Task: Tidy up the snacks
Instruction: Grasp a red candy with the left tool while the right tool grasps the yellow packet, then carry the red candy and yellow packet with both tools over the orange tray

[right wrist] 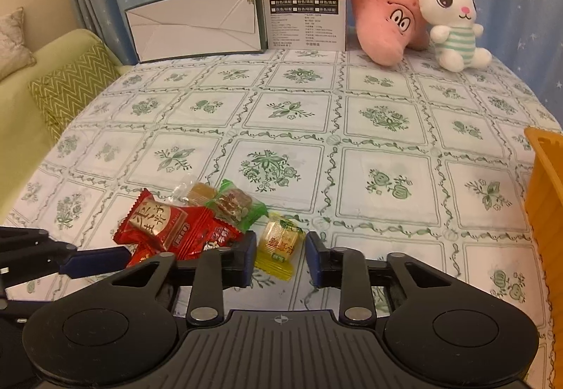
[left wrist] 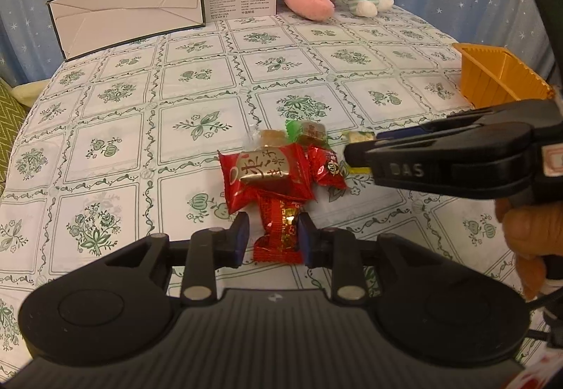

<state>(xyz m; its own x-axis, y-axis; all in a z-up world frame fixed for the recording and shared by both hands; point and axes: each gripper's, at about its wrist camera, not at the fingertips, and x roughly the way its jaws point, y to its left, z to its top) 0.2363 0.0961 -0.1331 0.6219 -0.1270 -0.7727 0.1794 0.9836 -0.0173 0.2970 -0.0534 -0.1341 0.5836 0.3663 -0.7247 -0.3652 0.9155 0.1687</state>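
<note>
You've barely begun: the wrapped snacks [right wrist: 197, 227] sit piled near your table edge, none visibly in the orange plastic basket [left wrist: 499, 77]. Your left gripper [left wrist: 273, 239] straddles a red packet [left wrist: 279, 230] and your right gripper [right wrist: 280, 257] a yellow candy [right wrist: 279, 243], both with jaws apart.

Warm dim light, fisheye-bent edges, sharp centre

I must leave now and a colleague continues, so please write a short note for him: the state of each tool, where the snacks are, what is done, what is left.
Left tool: open, straddling a red foil-wrapped snack packet, not yet closed on it.
Right tool: open, around a small yellow-wrapped candy, not gripped.
The other snacks lie in one pile on the green-patterned tablecloth.
The orange ribbed plastic tray stands at the right; no snack shows in the part visible.
Done: nothing sorted, as far as visible. Left: everything.
</note>
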